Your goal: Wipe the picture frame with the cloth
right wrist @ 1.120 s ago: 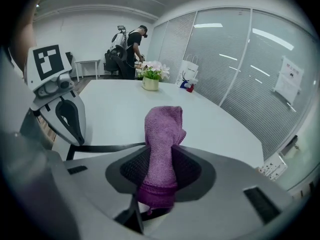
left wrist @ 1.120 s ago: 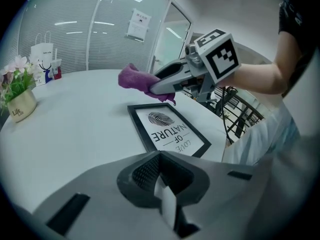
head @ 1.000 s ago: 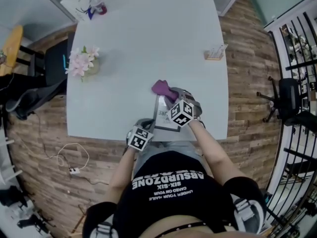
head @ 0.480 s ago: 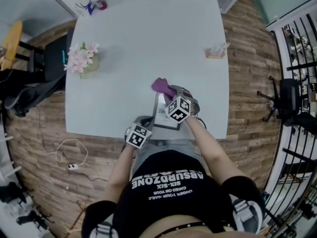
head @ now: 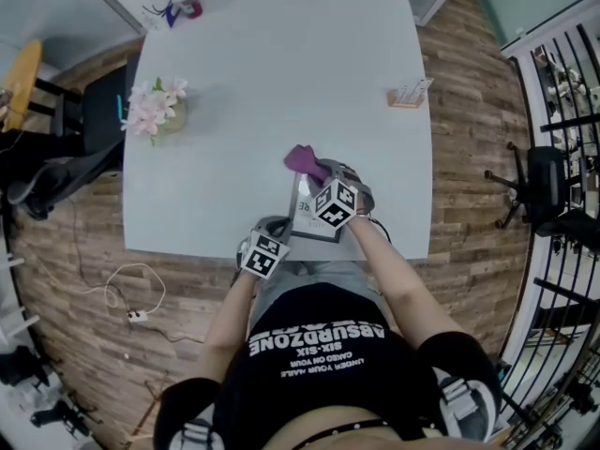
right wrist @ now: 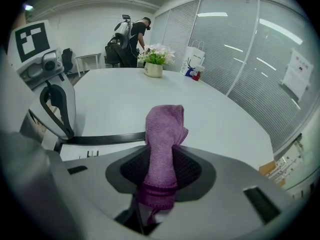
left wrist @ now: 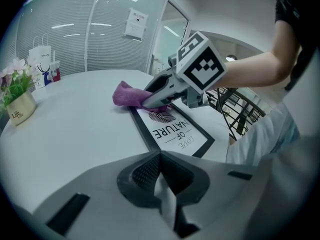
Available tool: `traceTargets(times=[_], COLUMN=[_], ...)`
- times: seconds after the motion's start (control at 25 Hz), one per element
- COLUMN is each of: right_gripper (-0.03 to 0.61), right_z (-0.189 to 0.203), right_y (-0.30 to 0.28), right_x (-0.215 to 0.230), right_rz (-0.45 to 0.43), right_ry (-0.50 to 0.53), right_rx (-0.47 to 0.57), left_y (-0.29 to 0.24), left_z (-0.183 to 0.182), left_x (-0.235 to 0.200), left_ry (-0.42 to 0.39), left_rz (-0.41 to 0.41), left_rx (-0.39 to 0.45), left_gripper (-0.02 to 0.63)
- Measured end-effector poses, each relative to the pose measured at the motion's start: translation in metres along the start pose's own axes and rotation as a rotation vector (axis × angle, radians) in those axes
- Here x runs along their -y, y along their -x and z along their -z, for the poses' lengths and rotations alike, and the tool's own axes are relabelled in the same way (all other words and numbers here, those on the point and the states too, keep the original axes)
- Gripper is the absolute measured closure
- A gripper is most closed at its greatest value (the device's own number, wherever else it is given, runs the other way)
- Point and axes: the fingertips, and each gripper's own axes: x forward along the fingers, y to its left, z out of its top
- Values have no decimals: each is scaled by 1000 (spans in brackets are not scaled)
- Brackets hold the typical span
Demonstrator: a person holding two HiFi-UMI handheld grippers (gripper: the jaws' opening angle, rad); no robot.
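Observation:
A black picture frame with a white "LOVE OF NATURE" print lies flat near the front edge of the white table. My right gripper is shut on a purple cloth. The cloth rests on the frame's far end, bunched ahead of the jaws. My left gripper is shut with nothing visible between its pads. It sits by the frame's near left corner, and that corner is hidden behind its body.
A pot of pink flowers stands at the table's left side and a small card holder at its right edge. A white paper bag and a cup sit at the far left corner. Office chairs stand off the table's left.
My right gripper has slid slightly to the left with the cloth over the frame's far end. The left gripper has stayed by the near corner.

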Motion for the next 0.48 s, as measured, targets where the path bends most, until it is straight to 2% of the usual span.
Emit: traceTargets(times=[0.48], right_gripper=[440], right_z=[-2], right_y=[-1], right_x=[-1], right_rz=[9], right_ry=[-35], right_rx=[22], left_y=[0], left_z=[0], left_x=[-3], left_ry=[28], left_rz=[-16], left_rx=[18], left_gripper=[598])
